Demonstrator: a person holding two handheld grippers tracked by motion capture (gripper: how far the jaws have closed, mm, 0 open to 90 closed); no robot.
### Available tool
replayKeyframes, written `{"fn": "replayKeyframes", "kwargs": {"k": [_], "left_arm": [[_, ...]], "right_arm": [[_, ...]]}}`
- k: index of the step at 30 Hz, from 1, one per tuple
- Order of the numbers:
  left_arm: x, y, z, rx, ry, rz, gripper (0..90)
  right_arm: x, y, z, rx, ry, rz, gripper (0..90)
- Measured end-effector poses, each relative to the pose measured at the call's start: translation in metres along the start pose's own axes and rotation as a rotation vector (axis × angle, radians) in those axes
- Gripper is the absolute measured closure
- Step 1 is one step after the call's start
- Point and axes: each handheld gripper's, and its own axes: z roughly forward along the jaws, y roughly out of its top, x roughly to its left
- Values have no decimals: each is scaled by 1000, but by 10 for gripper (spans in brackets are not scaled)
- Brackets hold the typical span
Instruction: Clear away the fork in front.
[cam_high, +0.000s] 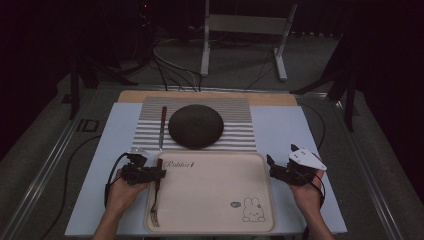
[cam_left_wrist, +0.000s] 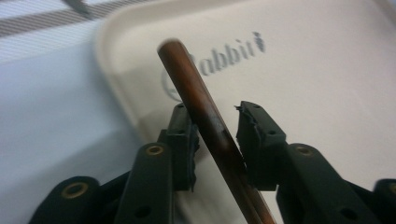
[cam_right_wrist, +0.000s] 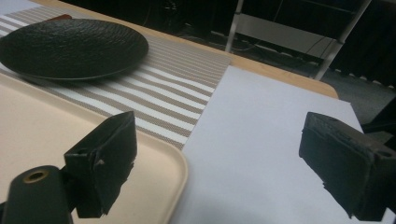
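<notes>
We see a beige tray (cam_high: 215, 195) at the near edge of a table covered by a pale sheet (cam_high: 280, 130). The tray carries the word "Rabbit" near its far left corner and a small rabbit drawing (cam_high: 253, 210) near its near right corner. Beyond the tray lies a striped mat (cam_high: 235, 115), and on it rests a dark round plate (cam_high: 195, 126). A knife with a reddish handle (cam_high: 162, 125) lies on the mat just left of the plate, pointing toward the tray.

The left gripper (cam_high: 159, 174) sits at the tray's left rim. A fork (cam_high: 156, 200) with a brown handle lies along the left edge of the tray, tines toward the person. In the left gripper view, the fork handle (cam_left_wrist: 205, 116) runs between the two jaws; the left gripper (cam_left_wrist: 215, 135) has its jaws close on either side of the handle, with the left pad against it and a slight gap at the tip of the right pad.

The right gripper (cam_high: 282, 160) is held at the tray's right rim, near its far right corner. In the right gripper view, the right gripper (cam_right_wrist: 217, 158) has its jaws spread wide with nothing between them; one jaw stands over the tray corner (cam_right_wrist: 163, 177), the other over the pale sheet (cam_right_wrist: 261, 126).
</notes>
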Motion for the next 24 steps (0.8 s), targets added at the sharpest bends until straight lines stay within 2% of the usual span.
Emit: {"fn": "replayKeyframes", "kwargs": {"k": [2,5,6,7,8,9,10,12,15,16,18,20,24], "left_arm": [[1,0,-9,-64,35,-10,556],[1,1,-20,-133,41,-9,523],[0,2,-25,-171,57,-2,505],[-1,3,-28,-201,73,2,441],[-1,3,-28,-201,73,2,400],[-4,5,-38,-274,73,17,380],[-7,5,-44,-328,91,31,350],[-11,6,-52,-399,142,57,260],[-14,6,-60,-482,203,80,156],[-15,6,-64,-516,220,87,148],[-16,4,-68,-564,260,87,92],[-15,4,-72,-581,287,90,32],[-11,1,-77,-616,293,82,2]], "right_arm": [[-1,-1,-2,6,11,16,111],[-2,-4,-4,14,22,33,110],[-3,-4,-5,15,25,38,110],[-3,-5,-6,14,30,43,111],[-3,-5,-7,14,33,49,110],[-4,-6,-9,12,40,56,110],[-4,-7,-10,12,44,62,110],[-5,-9,-13,9,55,70,110],[-5,-13,-17,0,63,76,110],[-5,-14,-18,0,65,78,110],[-5,-15,-20,-5,67,83,110],[-5,-17,-22,-10,69,86,110],[-3,-21,-26,-6,71,87,110]]}}
